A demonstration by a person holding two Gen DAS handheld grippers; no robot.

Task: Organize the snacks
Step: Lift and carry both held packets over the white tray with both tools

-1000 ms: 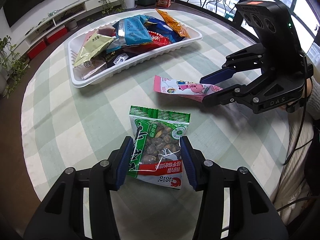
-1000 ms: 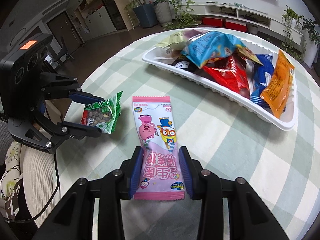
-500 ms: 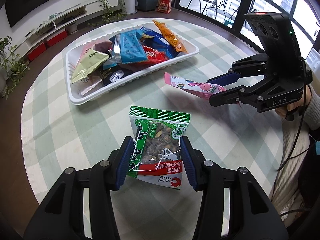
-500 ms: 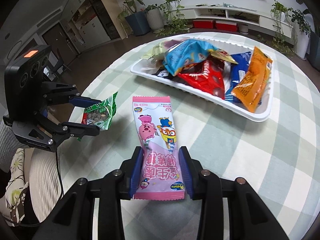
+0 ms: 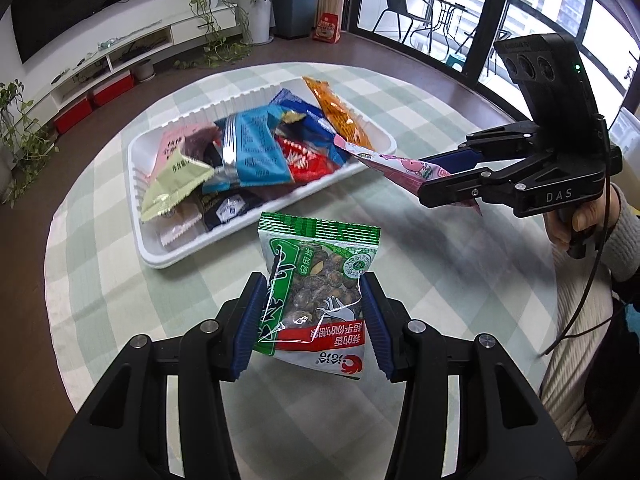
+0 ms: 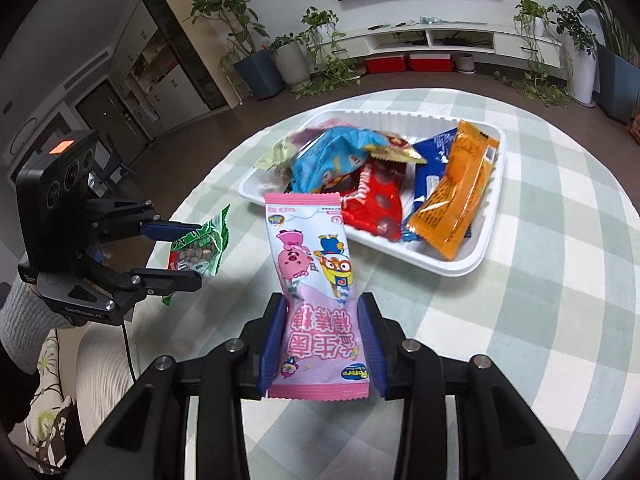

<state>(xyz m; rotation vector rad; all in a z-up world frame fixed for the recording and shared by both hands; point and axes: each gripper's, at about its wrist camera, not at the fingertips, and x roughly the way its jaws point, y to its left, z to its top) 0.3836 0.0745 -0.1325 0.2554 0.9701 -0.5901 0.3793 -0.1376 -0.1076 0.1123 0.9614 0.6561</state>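
My left gripper [image 5: 312,320] is shut on a green bag of nuts [image 5: 316,288] and holds it above the table, just short of the white tray [image 5: 168,258]. My right gripper [image 6: 322,340] is shut on a pink cartoon snack packet [image 6: 312,280], held in the air with its far end over the tray's near rim [image 6: 448,270]. The tray holds several packets: blue, red, orange, pale green. In the left wrist view the right gripper [image 5: 444,182] reaches the pink packet [image 5: 396,164] over the tray's right corner. In the right wrist view the left gripper [image 6: 184,254] holds the green bag [image 6: 200,248] at the left.
The round table has a green and white checked cloth [image 5: 400,92]. Beyond it stand a low TV shelf [image 6: 440,40] and potted plants [image 6: 292,56]. A chair and glass doors [image 5: 408,4] lie behind the table. The person's sleeve [image 5: 624,236] is at the right.
Both grippers have lifted and moved toward the tray with their packets. The pink packet's tip now hangs over the tray's rim.
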